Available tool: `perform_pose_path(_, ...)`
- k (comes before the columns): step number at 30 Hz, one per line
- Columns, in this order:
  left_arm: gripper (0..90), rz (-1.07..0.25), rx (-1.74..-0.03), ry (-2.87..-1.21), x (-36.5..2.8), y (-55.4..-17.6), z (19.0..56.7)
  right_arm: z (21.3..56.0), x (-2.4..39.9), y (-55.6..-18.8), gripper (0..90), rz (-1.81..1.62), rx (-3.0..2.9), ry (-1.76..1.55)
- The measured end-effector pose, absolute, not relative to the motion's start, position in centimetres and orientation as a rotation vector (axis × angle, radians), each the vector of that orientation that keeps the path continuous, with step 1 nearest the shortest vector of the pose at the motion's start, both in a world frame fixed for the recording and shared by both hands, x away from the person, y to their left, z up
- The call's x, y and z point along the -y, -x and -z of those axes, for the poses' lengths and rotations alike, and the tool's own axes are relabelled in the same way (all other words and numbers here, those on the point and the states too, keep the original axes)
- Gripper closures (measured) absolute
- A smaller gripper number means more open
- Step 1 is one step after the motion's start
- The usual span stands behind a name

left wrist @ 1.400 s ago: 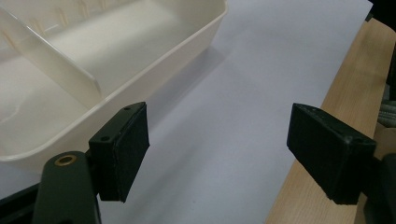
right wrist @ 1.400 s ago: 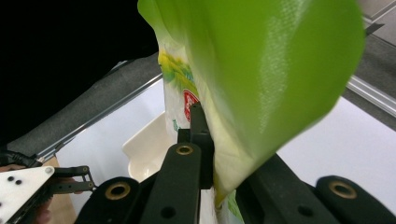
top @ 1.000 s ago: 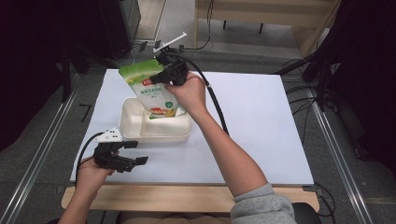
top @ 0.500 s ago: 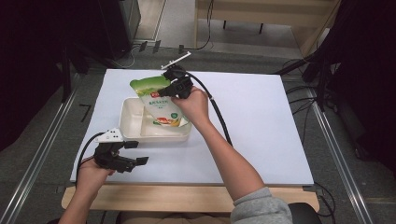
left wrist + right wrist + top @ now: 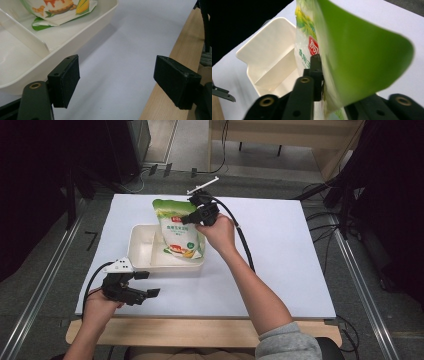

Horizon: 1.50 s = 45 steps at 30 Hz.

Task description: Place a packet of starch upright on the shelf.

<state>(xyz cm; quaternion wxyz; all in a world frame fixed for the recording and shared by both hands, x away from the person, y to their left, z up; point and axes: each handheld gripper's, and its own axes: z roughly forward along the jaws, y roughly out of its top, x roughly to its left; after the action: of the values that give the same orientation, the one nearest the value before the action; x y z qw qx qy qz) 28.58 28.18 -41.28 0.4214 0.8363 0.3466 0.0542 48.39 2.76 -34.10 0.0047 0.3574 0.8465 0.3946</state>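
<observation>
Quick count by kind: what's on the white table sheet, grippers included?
Green-and-white printed snack pouch: 1
Cream plastic divided tray: 1
Black two-jaw grippers: 2, left gripper, right gripper
Total: 4

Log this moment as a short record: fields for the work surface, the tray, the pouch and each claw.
surface: white table top
tray: white divided tray, on the table
pouch: green snack pouch, bottom end resting in the tray's right compartment, top leaning out
right claw: around the pouch's top, jaws have just been opening; pouch still between them
left claw: open, holding nothing, near the table's front edge
</observation>
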Motion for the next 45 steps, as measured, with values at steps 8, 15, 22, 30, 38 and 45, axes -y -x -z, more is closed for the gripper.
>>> perform_pose_path(8,21.6,-0.138,-0.867,-2.101,-28.3,-28.6,41.2,33.5,-1.4,-48.3,59.9,-1.286,-2.661,-1.108)
perform_pose_path(15,21.7,-0.146,-0.866,-2.105,-28.1,-28.5,41.2,33.1,1.1,-47.8,52.8,-1.304,-2.641,-1.1)
perform_pose_path(22,21.7,-0.148,-0.862,-2.108,-28.1,-28.5,41.2,33.5,3.7,-47.1,46.7,-1.351,-2.595,-1.12)
perform_pose_path(30,21.6,-0.153,-0.861,-2.107,-28.0,-28.5,41.2,34.4,6.6,-45.4,46.4,-1.372,-2.572,-1.087)
perform_pose_path(38,21.6,-0.156,-0.86,-2.117,-28.0,-28.6,41.2,36.2,9.2,-42.4,46.0,-1.377,-2.566,-1.028)
perform_pose_path(45,21.6,-0.164,-0.867,-2.106,-28.0,-28.5,41.2,37.9,10.6,-39.8,45.7,-1.368,-2.584,-1.012)
